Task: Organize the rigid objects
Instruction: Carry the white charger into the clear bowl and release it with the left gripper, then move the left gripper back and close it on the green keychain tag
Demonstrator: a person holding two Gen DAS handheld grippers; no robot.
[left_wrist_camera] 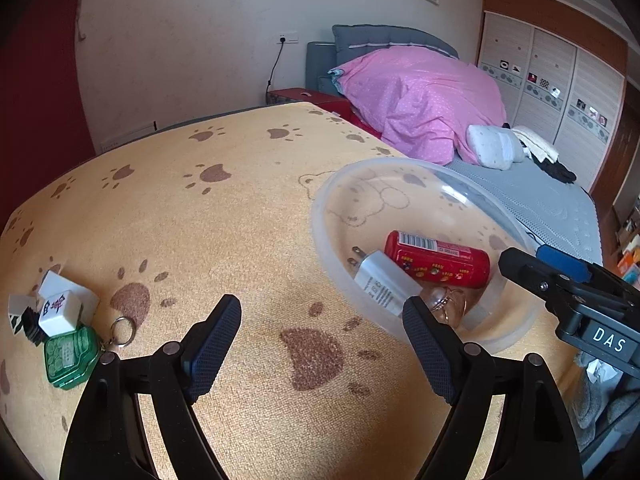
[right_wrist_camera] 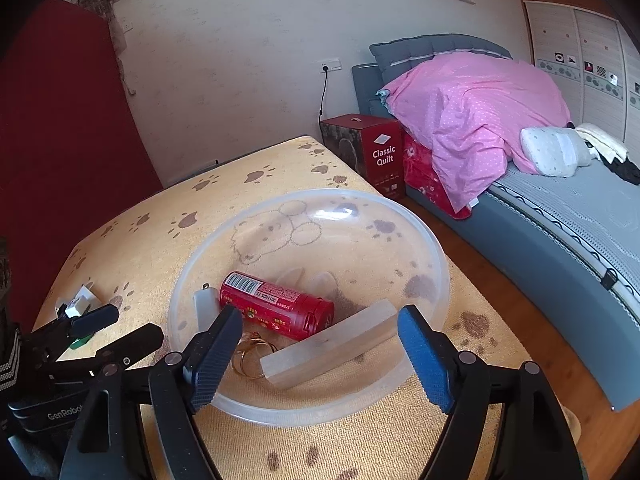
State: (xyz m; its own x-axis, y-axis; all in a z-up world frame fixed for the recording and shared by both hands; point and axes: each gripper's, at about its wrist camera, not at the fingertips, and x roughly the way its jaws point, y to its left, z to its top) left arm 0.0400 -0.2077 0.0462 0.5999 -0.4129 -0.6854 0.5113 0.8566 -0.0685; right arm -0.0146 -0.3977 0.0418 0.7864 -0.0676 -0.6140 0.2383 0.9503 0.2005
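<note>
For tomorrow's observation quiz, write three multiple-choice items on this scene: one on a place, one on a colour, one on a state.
1. Where does the red can lie?
A. in the clear bowl
B. on the bed
C. on the floor

2. What colour is the keychain case on the paw-print cloth?
A. blue
B. green
C. pink

3. How does the right hand-held gripper stand?
A. shut on the can
B. shut on the bowl rim
C. open, gripping nothing

Answers: 1 A, the can rests on its side inside the bowl; 2 B, its body is green; 3 C, its pads stand apart over the bowl.

One bowl (right_wrist_camera: 436,256); one red can (right_wrist_camera: 276,306); one charger (left_wrist_camera: 384,282); one green case (left_wrist_camera: 70,356).
</note>
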